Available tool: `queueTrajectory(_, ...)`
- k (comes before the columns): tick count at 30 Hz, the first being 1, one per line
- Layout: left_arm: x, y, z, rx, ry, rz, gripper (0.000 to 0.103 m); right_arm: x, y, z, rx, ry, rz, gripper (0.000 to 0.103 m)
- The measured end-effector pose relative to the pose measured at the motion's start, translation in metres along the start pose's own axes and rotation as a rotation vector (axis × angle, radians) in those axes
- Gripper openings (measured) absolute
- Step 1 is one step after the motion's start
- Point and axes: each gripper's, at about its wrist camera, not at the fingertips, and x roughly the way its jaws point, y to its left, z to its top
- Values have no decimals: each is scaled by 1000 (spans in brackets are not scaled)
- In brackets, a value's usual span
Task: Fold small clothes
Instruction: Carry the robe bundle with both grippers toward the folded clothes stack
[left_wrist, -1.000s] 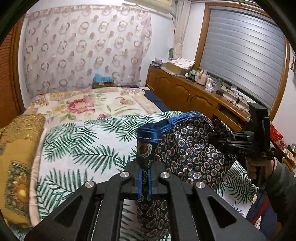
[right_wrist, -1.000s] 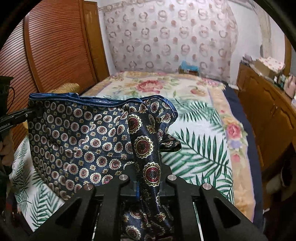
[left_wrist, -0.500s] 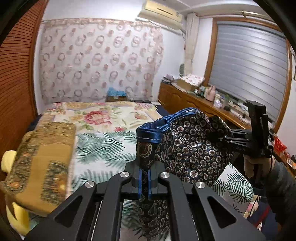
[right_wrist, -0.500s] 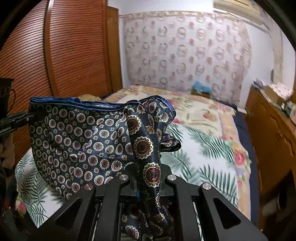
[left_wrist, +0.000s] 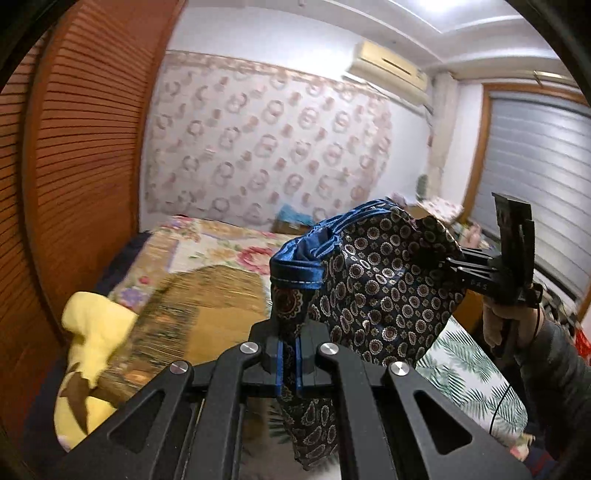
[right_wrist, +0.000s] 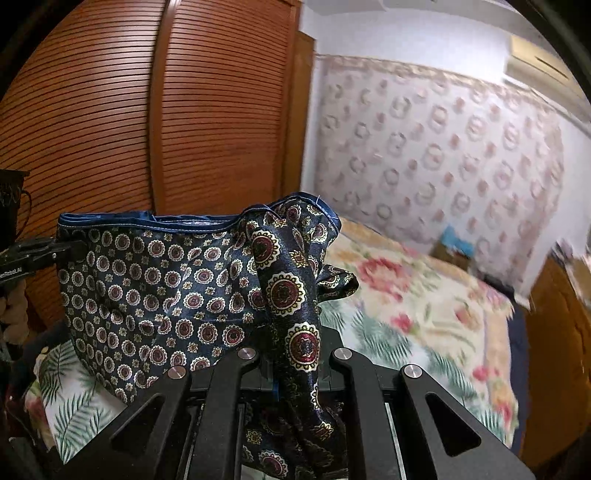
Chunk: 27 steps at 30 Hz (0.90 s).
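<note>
A small navy satin garment (left_wrist: 373, 284) with round medallion print and a blue waistband hangs in the air between both grippers, above the bed. My left gripper (left_wrist: 289, 363) is shut on one end of the waistband. My right gripper (right_wrist: 295, 373) is shut on the other end, with cloth draped over its fingers. The right gripper also shows in the left wrist view (left_wrist: 454, 264), held by a hand, pinching the far edge. The left gripper shows at the left edge of the right wrist view (right_wrist: 70, 247). The garment (right_wrist: 166, 280) is stretched between them, its waistband on top.
The bed (right_wrist: 424, 306) has a floral and palm-leaf cover. A gold folded blanket (left_wrist: 207, 306) and a yellow pillow (left_wrist: 92, 332) lie at its left. A slatted wooden wardrobe (right_wrist: 147, 122) stands left, a wooden sideboard (right_wrist: 554, 332) right.
Both grippers have lifted the garment higher and tilted up; more wall and ceiling show and the bed has dropped lower in both views. The grips are unchanged.
</note>
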Motion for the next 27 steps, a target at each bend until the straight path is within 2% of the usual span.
queueTrajectory(6,2,44,-10,-77,-18,75,5,64,2,26,-97,-7,69,10)
queueTrajectory(11,11,76,-32,-141,10,128,5,124,16,38,-167,12,117,10)
queueTrajectory(18,8,92,-54,-165,36,170,5,196,32,43,-222,48,169,10)
queueTrajectory(23,6,98,-63,-170,58,204,5,227,41,47,-236,77,191,11)
queueTrajectory(26,9,97,-65,-155,81,229,5,236,44,56,-223,99,192,13)
queueTrajectory(27,8,97,-64,-148,83,236,5,238,42,57,-211,104,184,18)
